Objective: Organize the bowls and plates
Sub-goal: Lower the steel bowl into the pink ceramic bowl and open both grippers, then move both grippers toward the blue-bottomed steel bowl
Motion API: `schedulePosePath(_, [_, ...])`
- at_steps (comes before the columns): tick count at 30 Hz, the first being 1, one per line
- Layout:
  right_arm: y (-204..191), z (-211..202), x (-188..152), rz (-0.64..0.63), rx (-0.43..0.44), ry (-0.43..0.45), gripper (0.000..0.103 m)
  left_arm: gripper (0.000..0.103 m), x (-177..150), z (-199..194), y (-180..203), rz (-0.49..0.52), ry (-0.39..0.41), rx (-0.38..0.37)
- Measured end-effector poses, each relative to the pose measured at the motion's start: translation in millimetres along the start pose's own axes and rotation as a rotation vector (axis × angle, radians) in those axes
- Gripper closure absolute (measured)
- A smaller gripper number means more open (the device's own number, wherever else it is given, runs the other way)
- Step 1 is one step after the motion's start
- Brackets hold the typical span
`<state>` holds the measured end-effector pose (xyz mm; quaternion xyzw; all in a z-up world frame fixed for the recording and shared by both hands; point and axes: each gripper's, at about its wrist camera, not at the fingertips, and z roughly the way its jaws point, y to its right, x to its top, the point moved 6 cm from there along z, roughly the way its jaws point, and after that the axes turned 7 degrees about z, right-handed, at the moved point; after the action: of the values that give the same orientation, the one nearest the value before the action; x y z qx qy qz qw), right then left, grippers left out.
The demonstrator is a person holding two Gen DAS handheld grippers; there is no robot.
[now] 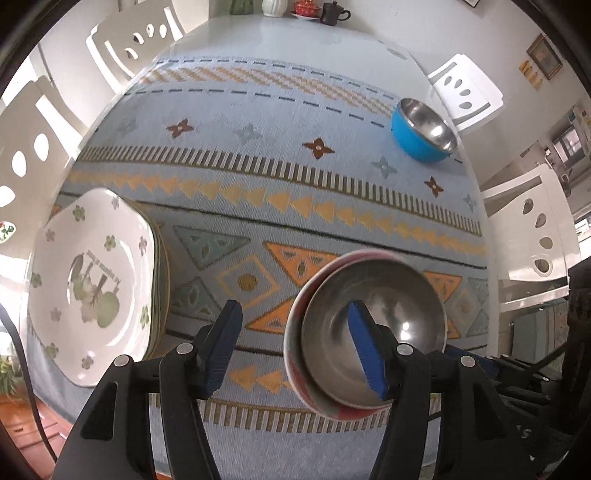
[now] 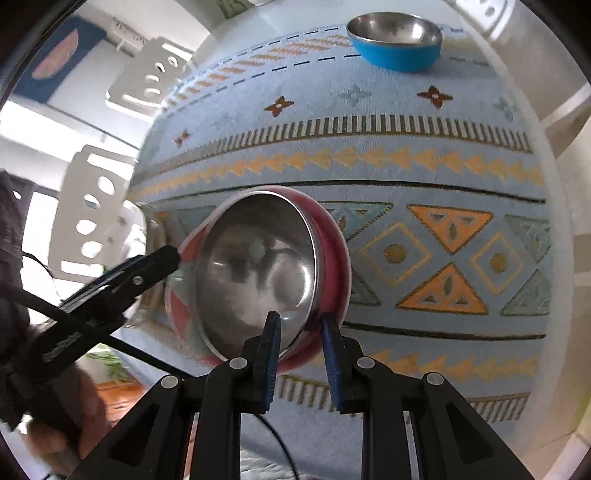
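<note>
**A:** Where's the pink bowl (image 2: 266, 273) relative to the tools?

**B:** Tilted on edge, steel inside facing the cameras. Right gripper (image 2: 301, 358) pinches its near rim: one finger inside, one on the pink outer wall, jaws narrow. Left gripper (image 1: 295, 350) is spread wide, not holding. Its right finger sits in front of or just inside the bowl mouth; contact there, can't tell.

**A:** So the right hand carries it?

**B:** Looks that way. Can't tell if the bottom edge touches the cloth.

**A:** Target?

**B:** My guess is the blue bowl (image 2: 397, 37), upright, well apart, straight ahead at the far end on the right side. Right hand is nearer to it. The pink one needs levelling, mouth up, before nesting.

**A:** Plates?

**B:** Stack of floral plates (image 1: 92, 280) off to the left, near the table edge.

**A:** Surface, room?

**B:** Blue patterned tablecloth (image 1: 280, 199), bare between the bowls. White chairs (image 1: 465, 90) around, teapot (image 1: 332, 13) at the far end.
</note>
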<state>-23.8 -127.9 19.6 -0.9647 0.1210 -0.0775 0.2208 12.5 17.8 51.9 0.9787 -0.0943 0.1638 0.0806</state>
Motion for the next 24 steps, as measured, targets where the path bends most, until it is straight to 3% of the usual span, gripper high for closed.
schedulePosePath(9, [-9,-58,25,-0.022,0.091,0.174,0.081,0.045,45,-21,26,0.090,0.074,0.009])
schedulePosePath(16, [-7,-97,58,-0.090,-0.038,0.330,0.080,0.045,87,-31,58,0.164,0.127,-0.028])
schedulePosePath(18, [-1,-110,72,-0.089,-0.068,0.375,0.073,0.045,101,-30,70,0.187,0.135,-0.039])
schedulePosePath(20, [9,-121,85,-0.053,-0.063,0.417,0.042,0.044,118,-29,82,0.218,0.138,-0.037])
schedulePosePath(24, [32,-127,113,0.046,0.005,0.433,0.036,0.034,147,-21,101,0.272,0.146,-0.051])
